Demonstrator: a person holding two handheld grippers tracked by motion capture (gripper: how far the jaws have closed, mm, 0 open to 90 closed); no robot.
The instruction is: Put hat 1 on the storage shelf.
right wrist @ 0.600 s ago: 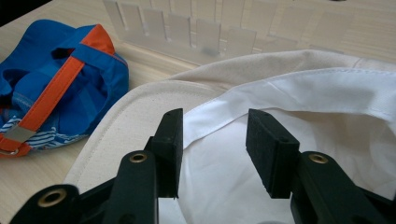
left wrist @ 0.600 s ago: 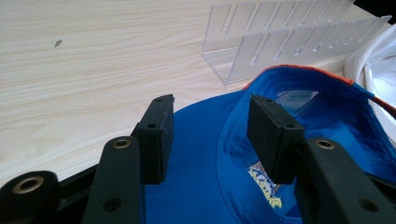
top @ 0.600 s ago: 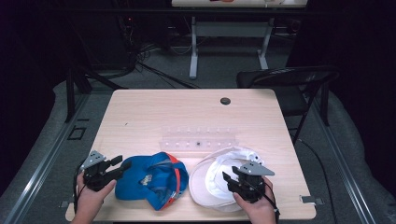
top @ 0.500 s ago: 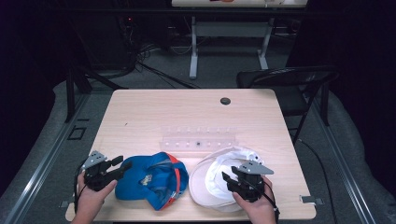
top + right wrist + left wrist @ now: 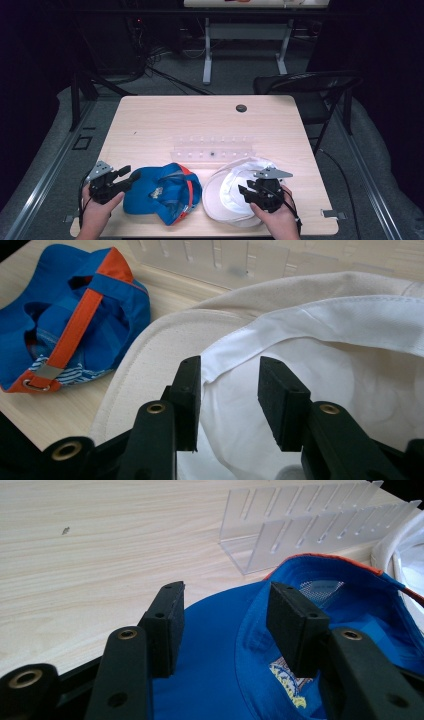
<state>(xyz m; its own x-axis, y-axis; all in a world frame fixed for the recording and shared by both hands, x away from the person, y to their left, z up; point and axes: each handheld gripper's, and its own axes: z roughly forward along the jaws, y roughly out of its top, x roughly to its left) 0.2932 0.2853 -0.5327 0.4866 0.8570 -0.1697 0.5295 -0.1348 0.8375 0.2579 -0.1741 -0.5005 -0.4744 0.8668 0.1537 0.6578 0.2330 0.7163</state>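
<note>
We see the left gripper (image 5: 225, 630) with its jaws spread wide over the brim of the blue cap (image 5: 220, 645), not clamping it; the right gripper (image 5: 227, 400) likewise stands released above the white cap (image 5: 350, 370) (its pale brim just under the left jaw); both caps lie upside down, side by side at the table (image 5: 150, 125) near edge, a clear slotted rack (image 5: 212, 148) just behind them.

left gripper (image 5: 126, 176): jaws apart | right gripper (image 5: 243, 192): jaws apart, hand-held
</note>
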